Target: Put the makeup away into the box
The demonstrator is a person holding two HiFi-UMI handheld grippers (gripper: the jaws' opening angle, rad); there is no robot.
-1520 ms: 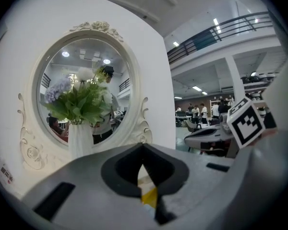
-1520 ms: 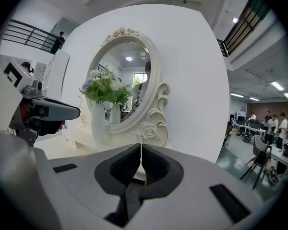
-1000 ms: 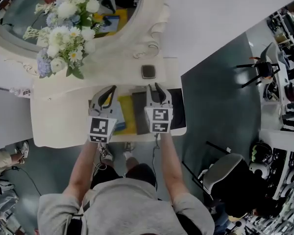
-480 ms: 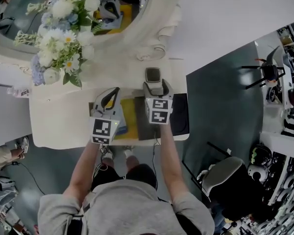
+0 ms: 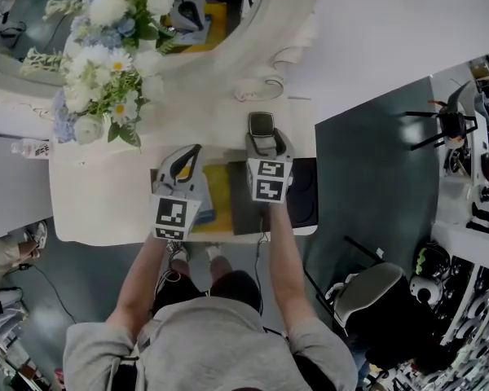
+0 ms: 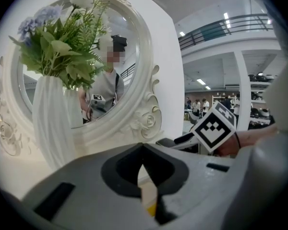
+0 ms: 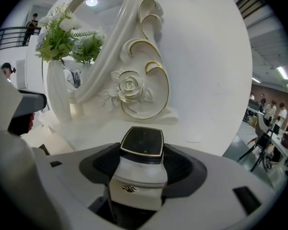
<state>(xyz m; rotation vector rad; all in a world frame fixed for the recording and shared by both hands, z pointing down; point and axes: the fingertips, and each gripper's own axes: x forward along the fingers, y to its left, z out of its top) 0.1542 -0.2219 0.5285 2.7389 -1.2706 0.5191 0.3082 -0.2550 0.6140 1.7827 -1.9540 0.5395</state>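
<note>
The compact (image 7: pixel 142 143) – black lid w/ a thin gold rim on a white body – sits on the pale table (image 5: pixel 98 206) at its far right, just in front of the mirror (image 7: pixel 129 87) frame, and it's between the jaws of the right gripper (image 5: pixel 267 141). Those jaws have just been closing in on it, and the pads look to be up against both sides, so I'd call this the grab, w/ the compact not yet lifted. Next move, as I judge it: get a firm squeeze, lift straight up w/o tipping, then carry it back toward the near edge, where a yellow flat item (image 5: pixel 216 194) and a dark tray-like thing (image 5: pixel 303 204) lie under the grippers – can't tell which of them, if either, is the box. The left gripper (image 5: pixel 191 151) hangs beside it on the left over that yellow item, jaws together on nothing. Far left stands a white ribbed vase (image 6: pixel 50 123) of flowers (image 5: pixel 106 55). Writing: a small gold emblem on the compact's near face, too small to read; the cubes carry only black & white square markers, no words
</note>
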